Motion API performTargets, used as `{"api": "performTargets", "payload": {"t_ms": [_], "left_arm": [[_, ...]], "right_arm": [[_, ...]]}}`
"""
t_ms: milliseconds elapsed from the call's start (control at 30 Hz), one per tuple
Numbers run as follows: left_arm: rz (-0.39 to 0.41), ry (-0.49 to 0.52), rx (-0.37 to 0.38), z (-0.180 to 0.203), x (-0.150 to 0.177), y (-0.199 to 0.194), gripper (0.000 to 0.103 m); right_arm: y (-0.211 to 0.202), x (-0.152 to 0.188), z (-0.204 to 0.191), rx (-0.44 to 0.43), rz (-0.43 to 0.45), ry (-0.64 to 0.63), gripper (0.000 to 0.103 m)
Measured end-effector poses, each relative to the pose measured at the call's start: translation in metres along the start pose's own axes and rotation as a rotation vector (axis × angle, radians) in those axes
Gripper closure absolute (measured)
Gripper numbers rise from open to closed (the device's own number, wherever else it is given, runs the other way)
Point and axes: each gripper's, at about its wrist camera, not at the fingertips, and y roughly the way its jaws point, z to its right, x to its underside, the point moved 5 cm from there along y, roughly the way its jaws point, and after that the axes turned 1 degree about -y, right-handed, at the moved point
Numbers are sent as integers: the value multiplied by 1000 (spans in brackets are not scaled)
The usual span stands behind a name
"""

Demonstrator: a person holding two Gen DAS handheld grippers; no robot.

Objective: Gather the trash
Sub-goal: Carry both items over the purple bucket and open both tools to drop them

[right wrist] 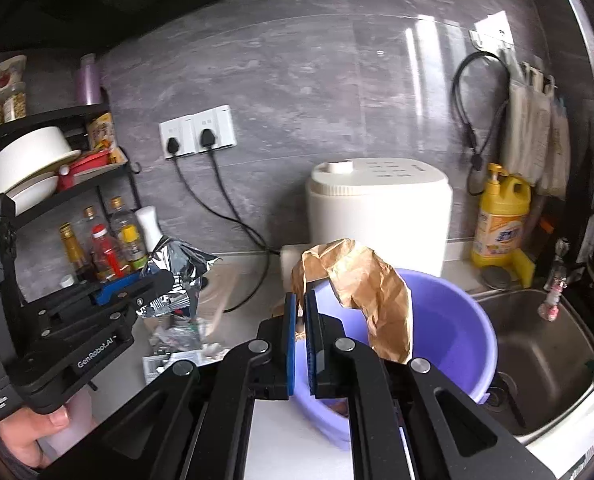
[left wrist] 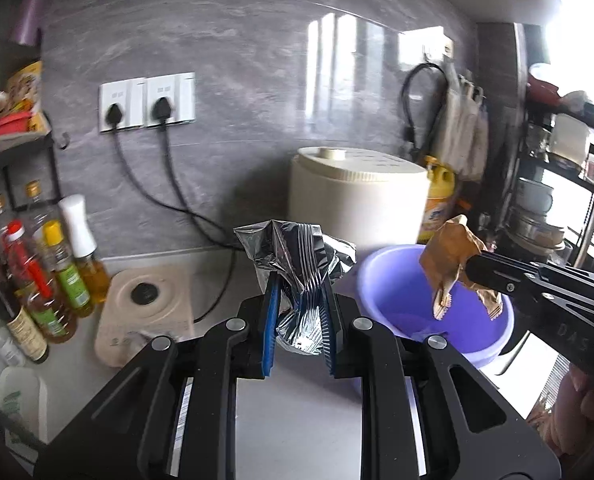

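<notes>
Crinkled silver foil wrapper (left wrist: 297, 276) sat pinched between the blue ribbed pads (left wrist: 268, 320) of the left gripper (left wrist: 299, 320) at centre frame, jaws nearly closed on the crushed, shiny film, clear of the pale countertop (left wrist: 289, 412). Further right in that view, saw the right gripper (left wrist: 477, 276) clamped tight on a creased brown paper bag (left wrist: 451, 264), thin and limp, hanging over the purple plastic basin (left wrist: 493, 340). From the right wrist view, found the same bag (right wrist: 361, 280) draped beyond the closed jaws, above the basin's smooth round bowl (right wrist: 457, 332) at lower centre. Judged the step as carrying both pieces to the basin for dropping; bag seemed closest to release. Next called for opening over the hollow, not the rim, then bringing the foil across. Noted more scraps (right wrist: 177, 336) on the counter at left, likely to be collected afterwards.
</notes>
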Motion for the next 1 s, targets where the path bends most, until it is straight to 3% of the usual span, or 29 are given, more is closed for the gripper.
{"api": "performTargets", "payload": {"t_ms": [333, 400, 500, 800, 1000], "left_arm": [[-6, 43, 73, 43, -9, 24, 84], [-9, 51, 83, 50, -10, 29, 84], [-16, 54, 95, 57, -10, 35, 84], [-45, 76, 142, 82, -4, 50, 84], [-64, 94, 181, 97, 0, 50, 76]], "right_arm": [[6, 2, 45, 13, -8, 68, 92], [6, 3, 53, 18, -9, 76, 88], [4, 4, 61, 35, 8, 79, 66], [-6, 12, 86, 85, 1, 115, 63], [-20, 17, 98, 128, 12, 136, 50]]}}
